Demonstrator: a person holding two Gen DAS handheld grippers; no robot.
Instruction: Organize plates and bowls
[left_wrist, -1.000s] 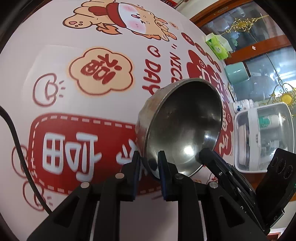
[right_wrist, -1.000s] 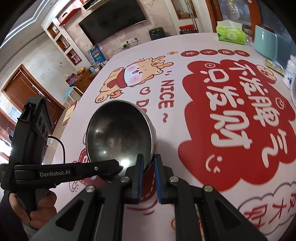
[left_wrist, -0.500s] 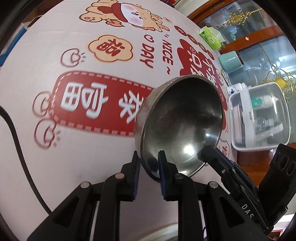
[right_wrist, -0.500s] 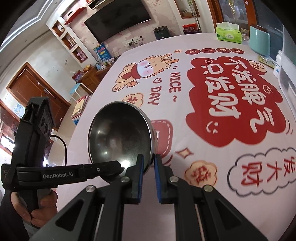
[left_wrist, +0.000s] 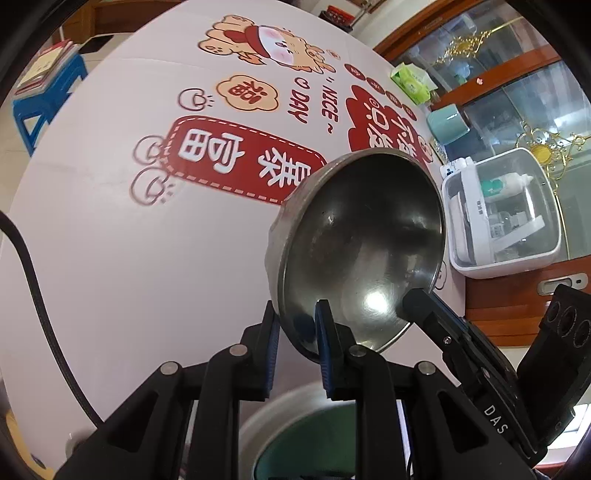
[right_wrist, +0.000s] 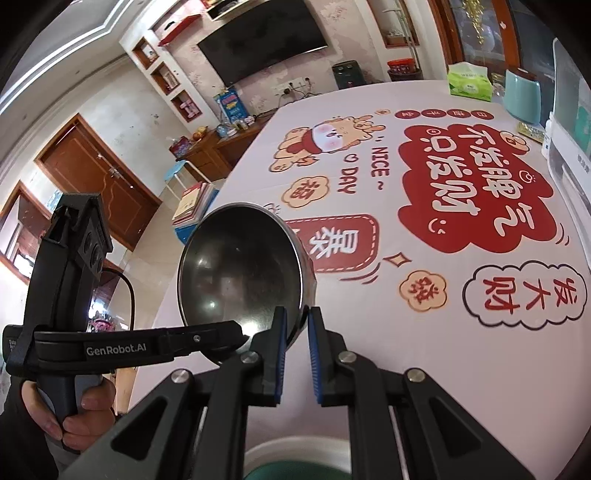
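A steel bowl (left_wrist: 362, 236) is held tilted in the air above the table, also seen in the right wrist view (right_wrist: 240, 266). My left gripper (left_wrist: 297, 317) is shut on its near rim, and my right gripper (right_wrist: 295, 317) is shut on the opposite rim. Each gripper shows in the other's view: the right one (left_wrist: 410, 295) and the left one (right_wrist: 236, 332). Below both grippers lies a white dish with a green inside (left_wrist: 310, 443), partly hidden; it also shows in the right wrist view (right_wrist: 295, 461).
The table carries a white cloth with red print (right_wrist: 461, 192). A clear plastic box (left_wrist: 506, 210), a teal cup (left_wrist: 447, 122) and a green tissue pack (right_wrist: 469, 83) stand along the right edge. A blue stool (left_wrist: 44, 96) stands beyond the left edge.
Both grippers have carried the steel bowl back toward the near edge of the table and higher. The white and green dish has come into view below them.
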